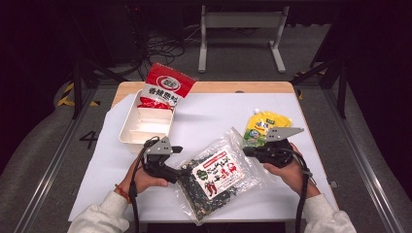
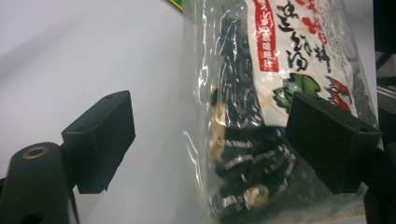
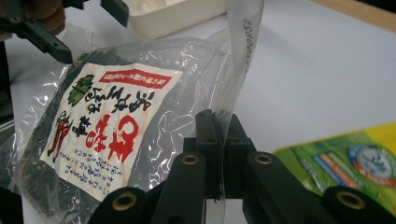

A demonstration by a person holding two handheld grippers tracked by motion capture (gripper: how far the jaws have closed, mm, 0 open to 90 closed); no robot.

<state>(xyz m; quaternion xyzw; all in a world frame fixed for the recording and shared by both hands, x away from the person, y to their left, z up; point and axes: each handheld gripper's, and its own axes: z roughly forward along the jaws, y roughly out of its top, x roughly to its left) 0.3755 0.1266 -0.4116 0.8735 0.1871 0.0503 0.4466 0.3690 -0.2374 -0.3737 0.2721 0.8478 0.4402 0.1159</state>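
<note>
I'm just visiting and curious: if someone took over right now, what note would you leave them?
Right hand-held gripper: shut on the clear edge of the seaweed bag.
Left hand-held gripper: open, the bag's other end between its jaws, not pinched.
The bag lies on the white table, near the white tray, which holds a red packet.
Done: one edge gripped.
Left: probably moving the bag to the tray.

White tray (image 1: 127, 130), red pouch (image 1: 166, 87) inside, yellow-green pouch (image 1: 262, 125), table (image 1: 209, 111)
</note>
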